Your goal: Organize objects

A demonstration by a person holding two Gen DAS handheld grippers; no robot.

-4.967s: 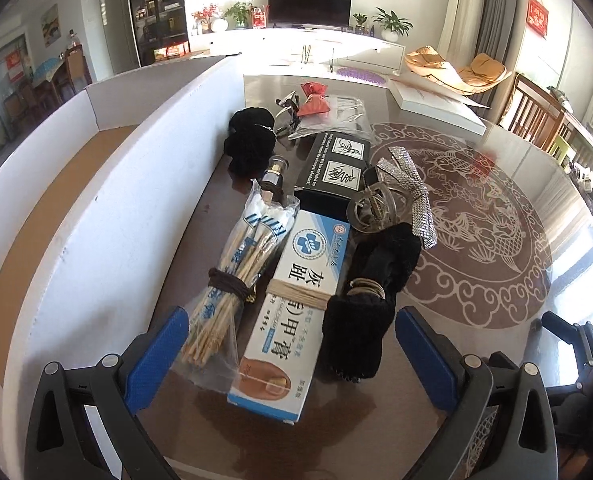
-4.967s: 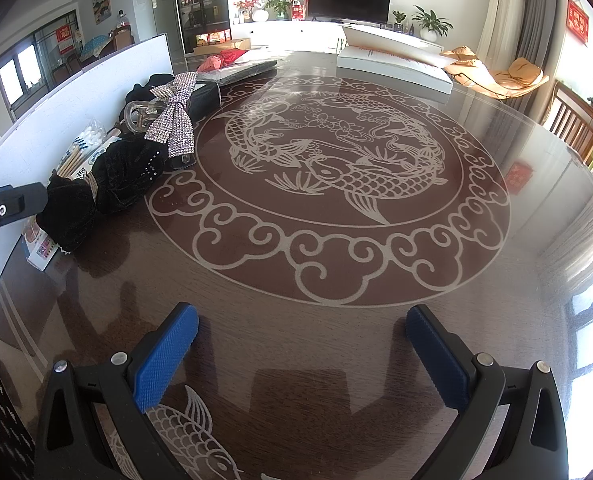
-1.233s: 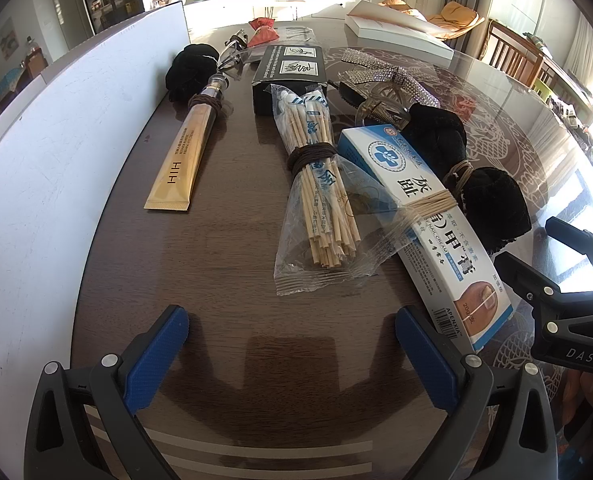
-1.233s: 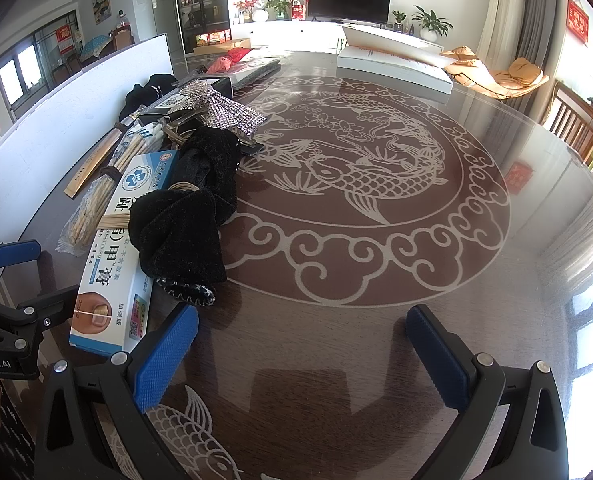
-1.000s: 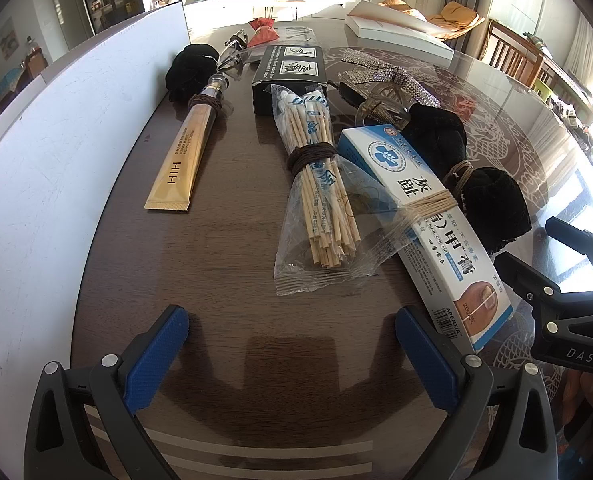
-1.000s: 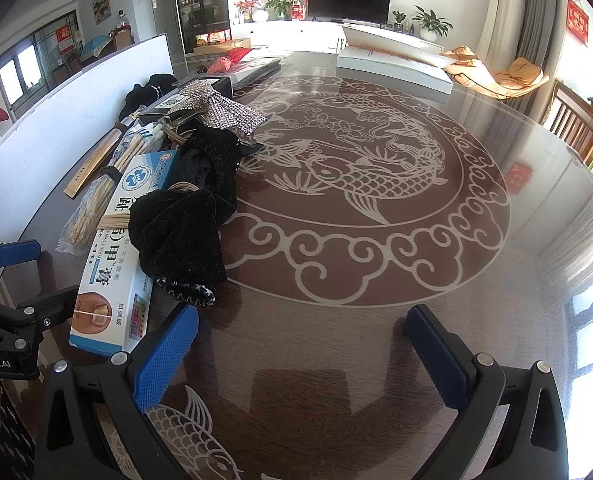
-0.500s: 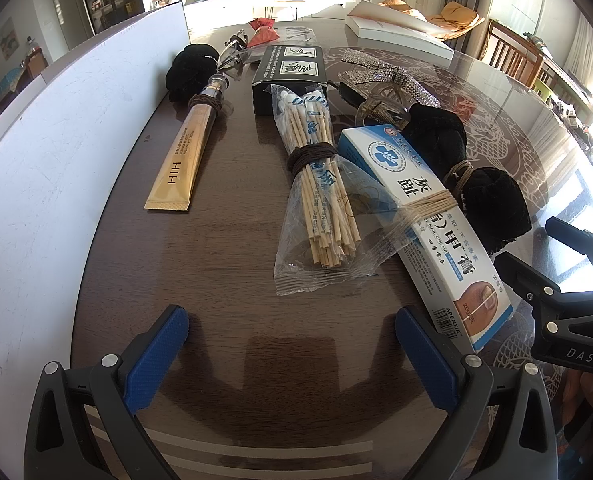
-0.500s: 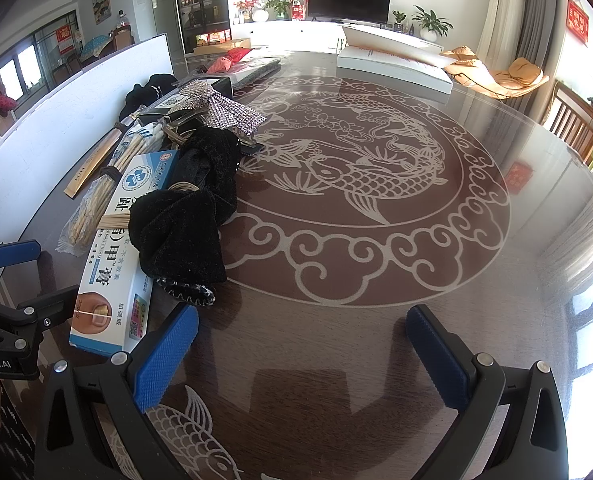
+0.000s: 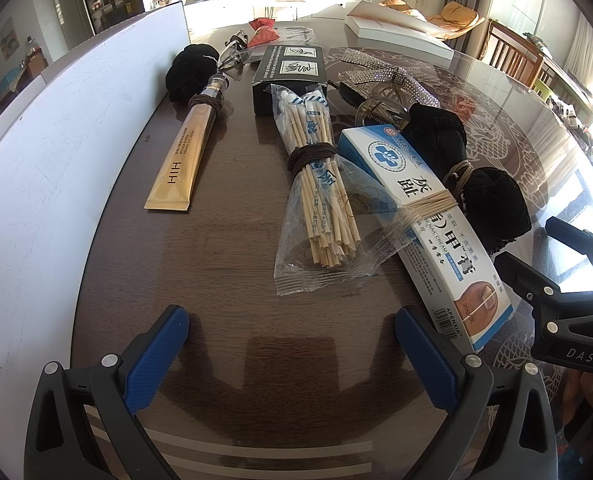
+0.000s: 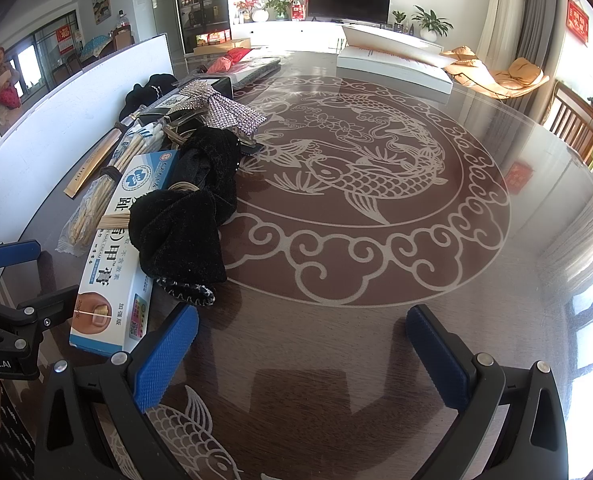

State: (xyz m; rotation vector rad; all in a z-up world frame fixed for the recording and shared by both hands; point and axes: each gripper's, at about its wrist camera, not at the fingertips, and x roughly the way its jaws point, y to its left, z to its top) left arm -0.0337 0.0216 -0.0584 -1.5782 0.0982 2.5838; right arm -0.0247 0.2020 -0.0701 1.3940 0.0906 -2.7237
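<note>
A row of objects lies on the dark table beside a white board [image 9: 36,152]. A gold tube [image 9: 188,152] lies nearest the board. A clear bag of wooden sticks [image 9: 320,192] tied with a brown band lies beside it. A blue and white cream box [image 9: 420,216] bound with rubber bands sits to its right, with a black velvet scrunchie [image 9: 468,176] against it. My left gripper [image 9: 292,356] is open and empty, short of the sticks. My right gripper [image 10: 300,344] is open and empty over bare table, right of the box [image 10: 112,264] and the scrunchie [image 10: 188,220].
A black box [image 9: 292,68], a rhinestone bow clip [image 9: 388,76], another black scrunchie [image 9: 188,68] and a red pouch [image 9: 262,34] lie further back. A white flat box [image 10: 392,64] sits at the table's far side. Chairs [image 10: 576,128] stand at the right.
Over five seconds my left gripper has pulled back and the objects now lie spread apart, the gold tube by the board. In the last second nothing has moved.
</note>
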